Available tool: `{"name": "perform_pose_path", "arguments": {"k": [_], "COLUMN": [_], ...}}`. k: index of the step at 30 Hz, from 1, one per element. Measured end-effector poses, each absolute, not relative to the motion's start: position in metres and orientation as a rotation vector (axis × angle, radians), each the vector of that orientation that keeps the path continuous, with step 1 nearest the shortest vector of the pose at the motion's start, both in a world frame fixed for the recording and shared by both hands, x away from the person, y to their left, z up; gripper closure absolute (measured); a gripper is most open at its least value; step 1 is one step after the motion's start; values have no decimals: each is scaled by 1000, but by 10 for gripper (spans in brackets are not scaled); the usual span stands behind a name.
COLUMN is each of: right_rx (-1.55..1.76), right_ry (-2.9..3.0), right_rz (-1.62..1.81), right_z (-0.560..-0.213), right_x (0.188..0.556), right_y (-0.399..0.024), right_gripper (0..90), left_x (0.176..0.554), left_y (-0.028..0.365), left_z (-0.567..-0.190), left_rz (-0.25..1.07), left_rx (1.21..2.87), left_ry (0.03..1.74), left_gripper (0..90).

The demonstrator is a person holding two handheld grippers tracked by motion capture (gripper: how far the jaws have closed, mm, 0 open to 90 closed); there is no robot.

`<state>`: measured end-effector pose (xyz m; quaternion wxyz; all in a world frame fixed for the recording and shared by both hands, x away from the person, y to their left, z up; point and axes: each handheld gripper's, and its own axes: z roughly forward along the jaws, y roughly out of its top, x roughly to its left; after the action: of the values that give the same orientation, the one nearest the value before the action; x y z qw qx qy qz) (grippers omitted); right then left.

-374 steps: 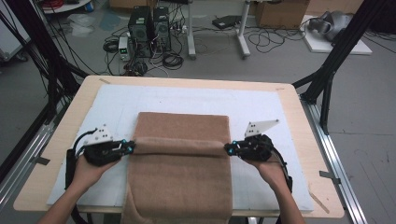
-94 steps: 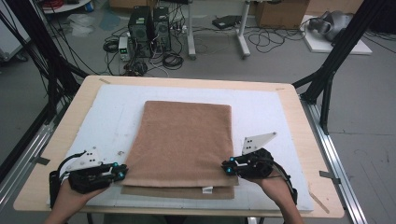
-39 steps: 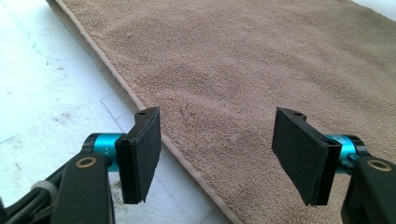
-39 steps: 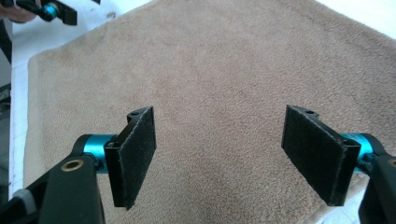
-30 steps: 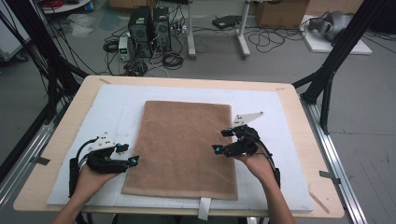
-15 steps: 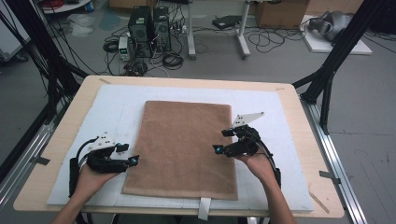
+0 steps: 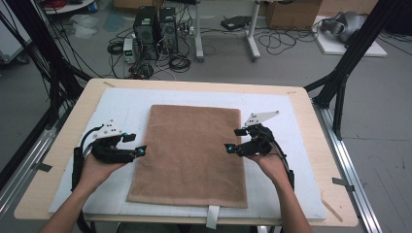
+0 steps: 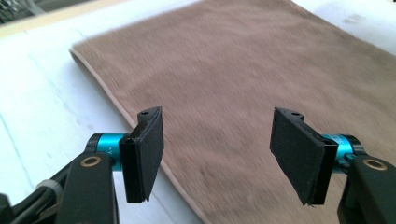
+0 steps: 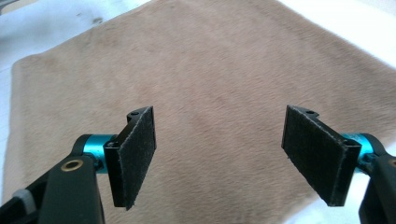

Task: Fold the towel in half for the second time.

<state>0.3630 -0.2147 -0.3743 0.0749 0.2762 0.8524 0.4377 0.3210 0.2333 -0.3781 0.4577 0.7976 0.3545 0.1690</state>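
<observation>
Brown plush towel (image 7: 191, 155) lies flat on the white mat (image 7: 121, 104) mid-desk (image 7: 320, 160), its long axis running away from us. We hold the left claw (image 7: 136, 145) just off its left edge and the right claw (image 7: 233, 140) over its right edge, both spread and empty, about equally near, with bare mat on either side for moving

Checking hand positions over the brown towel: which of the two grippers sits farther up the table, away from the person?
The right gripper, at the brown towel's right edge. The left gripper sits slightly nearer the person, at the left edge.
</observation>
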Motion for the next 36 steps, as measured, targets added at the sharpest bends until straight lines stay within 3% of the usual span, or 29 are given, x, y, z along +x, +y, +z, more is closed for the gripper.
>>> {"name": "perform_pose_path", "arguments": {"k": [10, 12, 22, 32, 36], "right_rx": [896, 912, 1095, 1180, 1217], "right_ry": [2487, 2463, 2386, 2425, 2439], "right_rz": [1256, 1232, 1112, 978, 995], "right_z": [-355, -360, -402, -433, -439], "right_x": [413, 421, 452, 463, 465], "right_y": [-219, -218, -232, -225, -224], "right_gripper": [272, 315, 359, 407, 450], "left_x": [378, 387, 424, 436, 436], "left_y": [234, 233, 234, 227, 222], "left_z": [-370, -376, -419, -444, -448], "left_rz": [454, 455, 439, 397, 410], "left_rx": [1929, 1905, 1888, 1940, 1961], "left_ry": [947, 962, 1072, 1160, 1161], "left_gripper": [398, 418, 479, 498, 544]}}
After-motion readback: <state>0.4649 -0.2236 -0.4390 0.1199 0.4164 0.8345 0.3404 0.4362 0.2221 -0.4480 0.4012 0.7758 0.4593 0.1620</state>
